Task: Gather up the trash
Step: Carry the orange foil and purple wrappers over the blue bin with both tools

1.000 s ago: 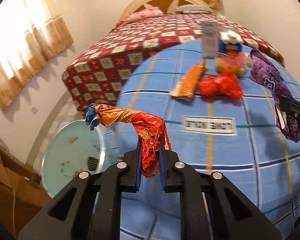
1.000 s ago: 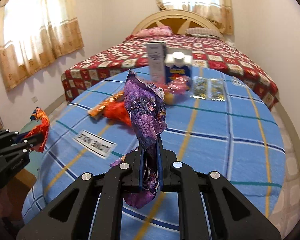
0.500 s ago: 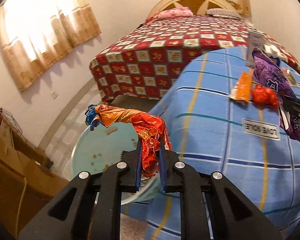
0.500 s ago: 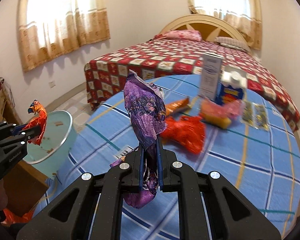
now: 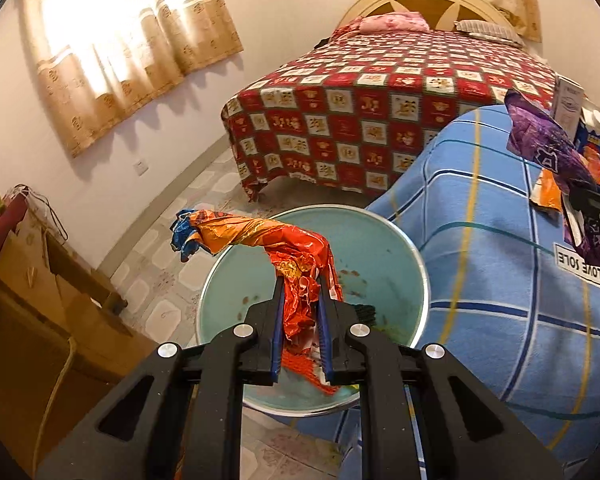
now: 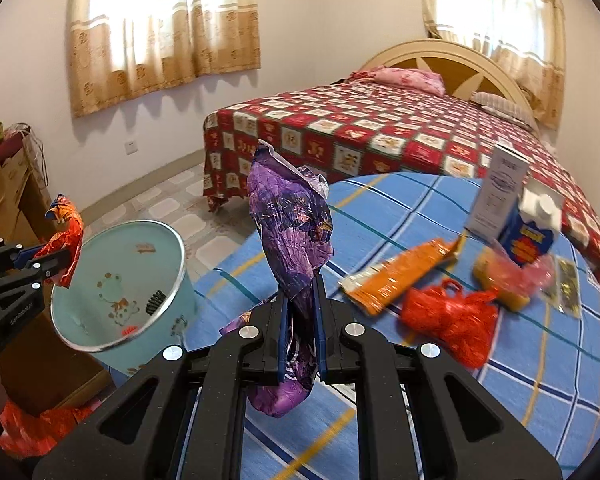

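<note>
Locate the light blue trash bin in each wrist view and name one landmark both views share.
Left wrist: the light blue trash bin sits lower centre, behind the left gripper.
Right wrist: lower left, beside the blue plaid table.
Shared landmark: the bed with the red patterned bedspread.

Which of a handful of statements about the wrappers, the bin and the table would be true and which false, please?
1. The left gripper is shut on the orange-red wrapper. True.
2. The right gripper is open and holds nothing. False: it is shut on the purple wrapper.
3. The orange-red wrapper hangs in front of the mouth of the pale blue bin. True.
4. The red plastic bag lies inside the bin. False: it lies on the blue checked tablecloth.
5. A blue carton stands on the table. True.
</note>
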A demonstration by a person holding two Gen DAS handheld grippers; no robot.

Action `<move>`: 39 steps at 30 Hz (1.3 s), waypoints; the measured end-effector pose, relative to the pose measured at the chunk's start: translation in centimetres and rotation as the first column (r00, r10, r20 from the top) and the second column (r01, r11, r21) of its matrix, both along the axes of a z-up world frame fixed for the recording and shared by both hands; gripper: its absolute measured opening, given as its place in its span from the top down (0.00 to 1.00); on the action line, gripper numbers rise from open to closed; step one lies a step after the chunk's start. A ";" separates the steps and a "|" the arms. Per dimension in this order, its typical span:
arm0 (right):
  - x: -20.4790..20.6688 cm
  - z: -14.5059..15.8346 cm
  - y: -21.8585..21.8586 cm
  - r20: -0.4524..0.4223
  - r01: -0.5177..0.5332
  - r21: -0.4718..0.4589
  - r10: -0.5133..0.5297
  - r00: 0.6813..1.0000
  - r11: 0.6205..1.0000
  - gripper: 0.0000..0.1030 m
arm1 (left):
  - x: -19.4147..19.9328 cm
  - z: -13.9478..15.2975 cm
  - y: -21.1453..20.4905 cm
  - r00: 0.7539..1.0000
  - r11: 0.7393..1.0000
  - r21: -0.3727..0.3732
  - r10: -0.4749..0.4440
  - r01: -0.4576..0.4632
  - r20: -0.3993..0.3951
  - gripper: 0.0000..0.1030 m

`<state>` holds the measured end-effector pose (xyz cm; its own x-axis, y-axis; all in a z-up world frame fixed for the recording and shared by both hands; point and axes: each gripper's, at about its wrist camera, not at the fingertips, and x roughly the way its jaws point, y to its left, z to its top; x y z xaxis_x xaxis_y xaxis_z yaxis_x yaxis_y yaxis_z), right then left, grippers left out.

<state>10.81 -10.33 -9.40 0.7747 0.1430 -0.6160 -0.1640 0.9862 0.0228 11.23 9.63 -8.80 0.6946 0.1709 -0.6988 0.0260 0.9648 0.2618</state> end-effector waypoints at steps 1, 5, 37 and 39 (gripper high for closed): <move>0.3 0.0 0.4 -0.001 -0.006 -0.003 0.006 1.000 1.000 0.89 | 0.0 0.0 0.2 1.000 1.000 0.002 0.005 -0.005 0.002 0.86; 1.1 0.1 1.6 -0.005 -0.025 -0.017 0.025 1.000 1.000 0.89 | 0.0 0.1 1.5 1.000 1.000 0.003 0.029 -0.029 0.007 0.86; 3.8 -0.6 8.6 -0.036 -0.154 -0.074 0.152 0.988 0.985 0.89 | 1.0 -0.1 6.2 0.991 0.991 0.005 0.130 -0.130 0.011 0.86; 4.0 -0.7 8.9 -0.038 -0.160 -0.076 0.158 0.987 0.984 0.89 | 1.0 -0.2 6.3 0.991 0.991 0.003 0.134 -0.134 0.011 0.86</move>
